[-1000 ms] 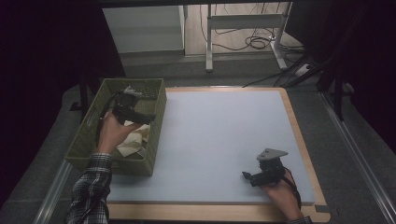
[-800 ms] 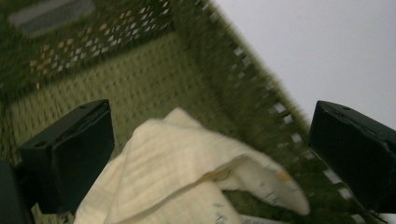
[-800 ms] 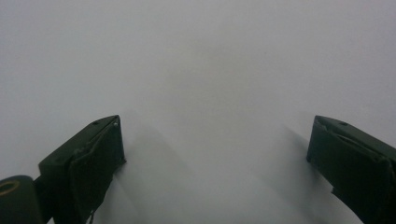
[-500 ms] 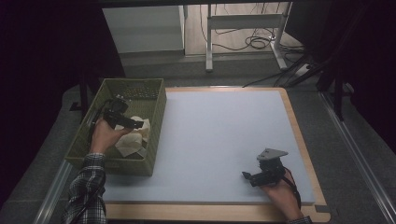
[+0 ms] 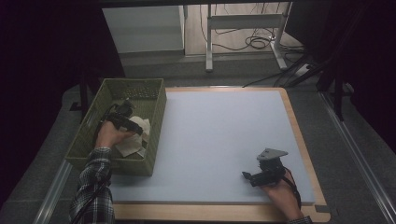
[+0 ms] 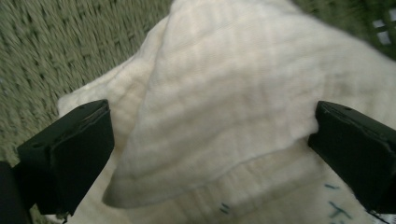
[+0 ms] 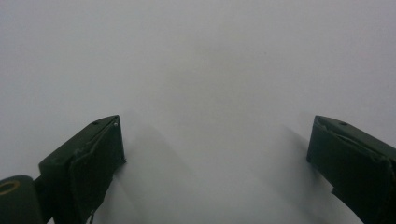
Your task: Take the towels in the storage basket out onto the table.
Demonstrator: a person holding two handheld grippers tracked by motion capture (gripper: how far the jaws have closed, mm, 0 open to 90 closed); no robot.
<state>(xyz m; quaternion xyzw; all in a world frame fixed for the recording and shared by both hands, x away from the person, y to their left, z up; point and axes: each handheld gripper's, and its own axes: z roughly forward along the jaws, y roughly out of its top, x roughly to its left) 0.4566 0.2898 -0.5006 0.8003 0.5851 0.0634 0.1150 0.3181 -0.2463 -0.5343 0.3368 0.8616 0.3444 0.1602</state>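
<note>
Left gripper (image 6: 210, 154), jaws spread over cream cloth (image 6: 224, 107) in green woven basket (image 5: 154, 105); closing may pinch only the top fold; right gripper (image 5: 254, 176) released, idle.

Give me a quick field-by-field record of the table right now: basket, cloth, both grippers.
basket: green woven basket at the mat's left edge
cloth: cream cloth crumpled inside the basket
left gripper: left gripper in the basket, jaws open either side of a cloth fold
right gripper: right gripper open, low over the bare mat
mat: pale blue mat, nothing else on it
</note>
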